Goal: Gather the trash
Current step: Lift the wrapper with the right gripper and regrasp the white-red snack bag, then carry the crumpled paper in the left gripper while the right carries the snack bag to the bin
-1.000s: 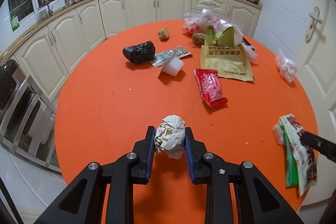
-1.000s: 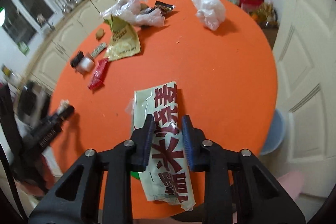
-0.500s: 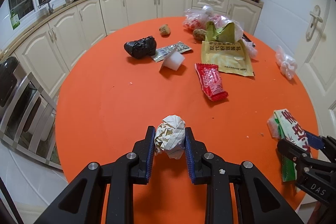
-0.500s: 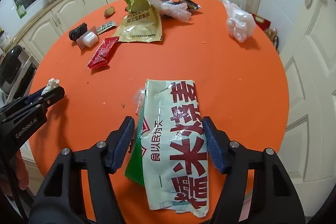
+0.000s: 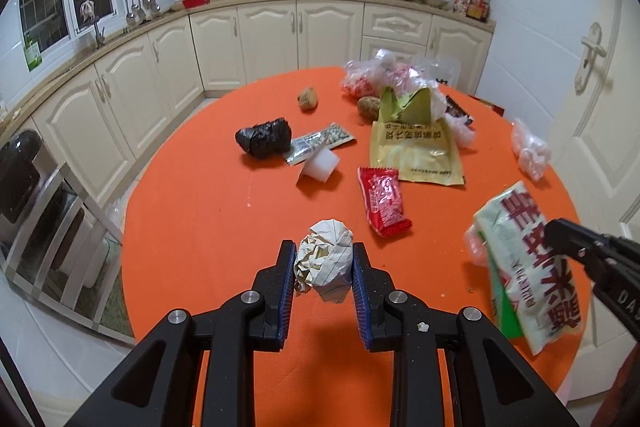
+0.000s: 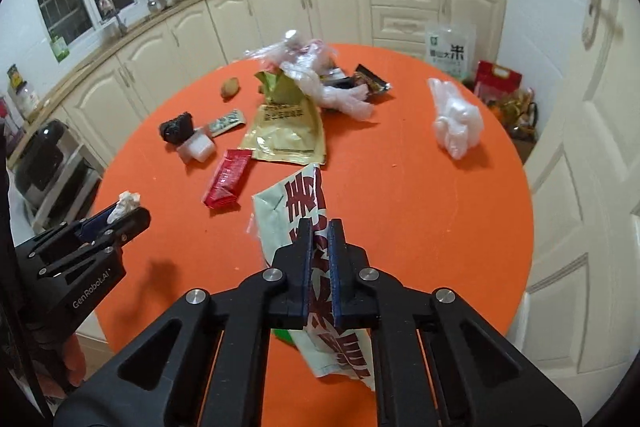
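Two loads are already being carried: the left tongs (image 5: 323,263) are clamping a crumpled paper ball (image 5: 325,258) between their blue pads, and the right tongs (image 6: 319,227) are pinching a white bag with red lettering (image 6: 298,201), jaws nearly together on its folded middle. The bag is hanging lifted off the orange worktop (image 6: 420,203), its long axis running along the tong fingers, one end drooping under them and the other fanning out ahead. The paper ball is sitting tight and rounded, lined sheet showing, just above the worktop.

Ahead of both tongs the rest of the trash is lying toward the far side. Nearest is a red wrapper (image 5: 383,201), flat and glossy, its length pointing roughly away from the left tongs and slightly right of them; judging from both views, it is lying between the two tongs. Beyond it are a yellow pouch (image 5: 416,151), a white block (image 5: 322,167), a black crumpled bag (image 5: 264,138) and clear plastic bags (image 6: 456,123). No bin is showing in either view
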A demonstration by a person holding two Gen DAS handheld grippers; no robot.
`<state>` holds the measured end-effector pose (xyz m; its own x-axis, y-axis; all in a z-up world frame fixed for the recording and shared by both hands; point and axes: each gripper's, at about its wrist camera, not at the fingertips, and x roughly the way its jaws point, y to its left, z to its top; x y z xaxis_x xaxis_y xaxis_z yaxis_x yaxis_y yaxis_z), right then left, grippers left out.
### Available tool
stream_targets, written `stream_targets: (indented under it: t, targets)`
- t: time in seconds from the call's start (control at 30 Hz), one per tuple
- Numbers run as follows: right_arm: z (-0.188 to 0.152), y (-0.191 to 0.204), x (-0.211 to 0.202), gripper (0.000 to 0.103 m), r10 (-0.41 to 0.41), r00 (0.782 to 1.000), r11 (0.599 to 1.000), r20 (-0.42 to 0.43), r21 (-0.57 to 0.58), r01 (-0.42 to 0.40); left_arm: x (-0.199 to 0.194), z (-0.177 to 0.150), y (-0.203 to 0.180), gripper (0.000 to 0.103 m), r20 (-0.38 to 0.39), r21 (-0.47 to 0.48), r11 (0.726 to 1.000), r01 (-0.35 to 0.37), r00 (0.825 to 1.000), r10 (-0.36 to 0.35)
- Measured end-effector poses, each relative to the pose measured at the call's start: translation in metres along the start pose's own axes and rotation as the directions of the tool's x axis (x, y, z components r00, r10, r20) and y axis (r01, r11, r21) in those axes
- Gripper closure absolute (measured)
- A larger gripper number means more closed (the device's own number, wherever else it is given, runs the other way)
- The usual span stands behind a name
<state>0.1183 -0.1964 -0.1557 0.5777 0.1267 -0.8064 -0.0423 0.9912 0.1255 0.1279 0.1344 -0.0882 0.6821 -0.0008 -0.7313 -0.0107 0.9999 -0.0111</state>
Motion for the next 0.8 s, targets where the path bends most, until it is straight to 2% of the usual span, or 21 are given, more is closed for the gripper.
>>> stream_targets:
  t: [0.07, 0.2, 0.23, 0.27, 0.33, 0.37, 0.4, 0.47, 0.57, 0.6, 0.63, 0.67, 0.73, 0.77, 0.8]
  targets:
    - [-0.004, -0.003, 0.008, 0.095, 0.011, 0.999, 1.000, -0.033, 0.006, -0.010, -0.001, -0.002, -0.002, 0.080, -0.002, 0.004, 1.000, -0.003, 1.000, 0.003]
    - [-0.021, -0.011, 0.030, 0.094, 0.107, 0.983, 0.993, -0.146, 0.056, -0.100, 0.006, -0.007, -0.004, 0.080, -0.033, 0.012, 1.000, -0.003, 0.999, 0.003]
    - [-0.024, -0.012, 0.031, 0.093, 0.110, 0.984, 0.992, -0.143, 0.068, -0.102, 0.008, -0.008, -0.003, 0.080, -0.041, 0.012, 1.000, -0.002, 0.999, 0.002]
    - [-0.026, -0.014, 0.030, 0.086, 0.118, 0.983, 0.991, -0.143, 0.085, -0.106, 0.011, -0.009, -0.003, 0.080, -0.050, 0.010, 1.000, -0.002, 0.999, 0.003]
    - [-0.027, -0.015, 0.031, 0.064, 0.147, 0.969, 0.984, -0.199, 0.127, -0.124, 0.014, -0.010, -0.001, 0.080, -0.060, 0.007, 1.000, -0.004, 0.998, 0.005]
    - [-0.029, -0.014, 0.031, 0.043, 0.160, 0.966, 0.982, -0.202, 0.135, -0.135, 0.015, -0.008, 0.002, 0.080, -0.062, 0.006, 1.000, -0.002, 0.998, 0.003]
    - [-0.031, -0.011, 0.030, 0.038, 0.158, 0.968, 0.983, -0.196, 0.125, -0.135, 0.016, -0.008, 0.003, 0.080, -0.063, 0.002, 1.000, -0.001, 0.998, 0.001]
    - [-0.035, 0.003, 0.032, 0.038, 0.091, 0.975, 0.995, -0.205, 0.069, -0.079, 0.019, -0.007, 0.007, 0.080, -0.064, 0.000, 1.000, 0.000, 0.998, 0.000]
    - [-0.041, 0.031, 0.039, 0.015, 0.002, 0.979, 0.999, -0.203, -0.032, -0.008, 0.022, -0.009, 0.012, 0.080, -0.071, -0.007, 1.000, 0.001, 0.998, -0.001]
    - [-0.044, 0.041, 0.044, 0.008, -0.048, 0.978, 0.996, -0.201, -0.081, 0.032, 0.023, -0.010, 0.014, 0.080, -0.073, -0.010, 1.000, 0.002, 0.997, -0.002]
    - [-0.049, 0.052, 0.049, 0.004, -0.108, 0.976, 0.987, -0.190, -0.136, 0.083, 0.024, -0.011, 0.017, 0.080, -0.076, -0.013, 1.000, 0.002, 0.997, -0.003]
    - [-0.051, 0.056, 0.048, 0.002, -0.111, 0.981, 0.985, -0.156, -0.150, 0.088, 0.025, -0.011, 0.019, 0.080, -0.078, -0.016, 1.000, 0.003, 0.997, -0.004]
    - [-0.050, 0.055, 0.047, 0.005, -0.093, 0.984, 0.989, -0.149, -0.131, 0.073, 0.026, -0.012, 0.024, 0.080, -0.083, -0.024, 1.000, 0.004, 0.997, -0.006]
    - [-0.050, 0.053, 0.043, 0.017, -0.110, 0.984, 0.988, -0.137, -0.122, 0.093, 0.027, -0.013, 0.027, 0.080, -0.084, -0.029, 1.000, 0.003, 0.996, -0.006]
    - [-0.048, 0.049, 0.039, 0.035, -0.107, 0.986, 0.990, -0.126, -0.103, 0.094, 0.027, -0.013, 0.029, 0.080, -0.084, -0.033, 0.999, 0.003, 0.996, -0.006]
